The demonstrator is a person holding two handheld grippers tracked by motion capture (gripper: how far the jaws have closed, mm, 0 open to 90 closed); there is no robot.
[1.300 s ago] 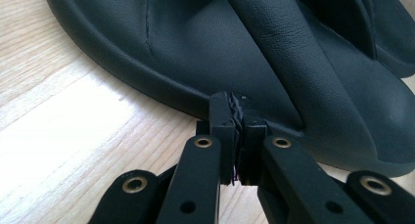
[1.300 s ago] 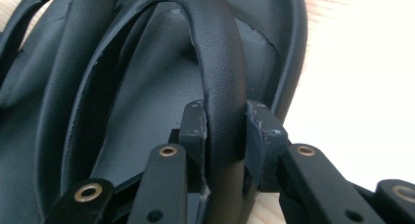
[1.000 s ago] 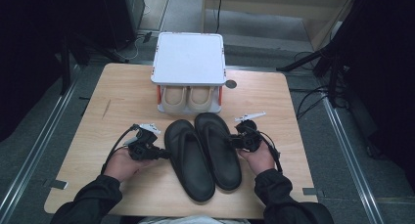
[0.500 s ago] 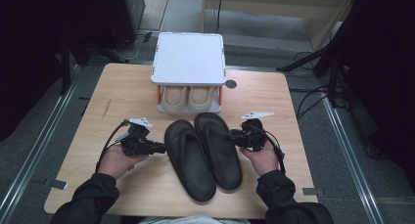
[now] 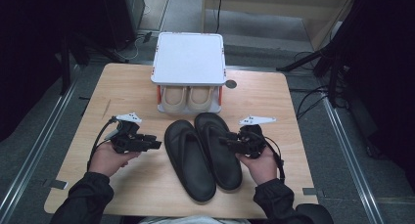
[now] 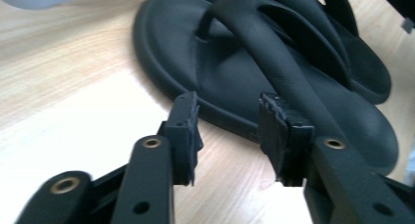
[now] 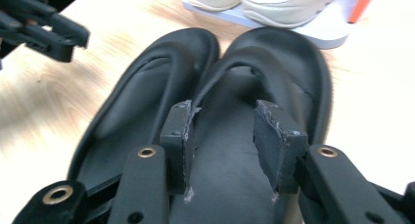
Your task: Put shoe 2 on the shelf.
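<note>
Two black flip-flops lie side by side in the middle of the wooden table (image 5: 274, 101), the left flip-flop (image 5: 188, 158) nearer me than the right flip-flop (image 5: 220, 143). My left gripper (image 5: 155, 144) stands open a short way to the left of the left flip-flop (image 6: 274, 82), its jaws pointing at its edge without touching. My right gripper (image 5: 224, 141) is open over the right flip-flop's (image 7: 244, 131) outer side, jaws empty above its footbed. The left flip-flop (image 7: 142, 101) also lies beside it in the right gripper view.
A white two-level shoe rack (image 5: 189, 57) stands at the back middle of the table, with a pair of beige shoes (image 5: 187, 98) on its lower shelf. A small dark round hole (image 5: 231, 84) sits right of the rack. Bare wood lies left and right.
My left gripper has drawn away to the left from the left flip-flop. My right gripper has shifted slightly right and back along the right flip-flop. The flip-flops have stayed put.
</note>
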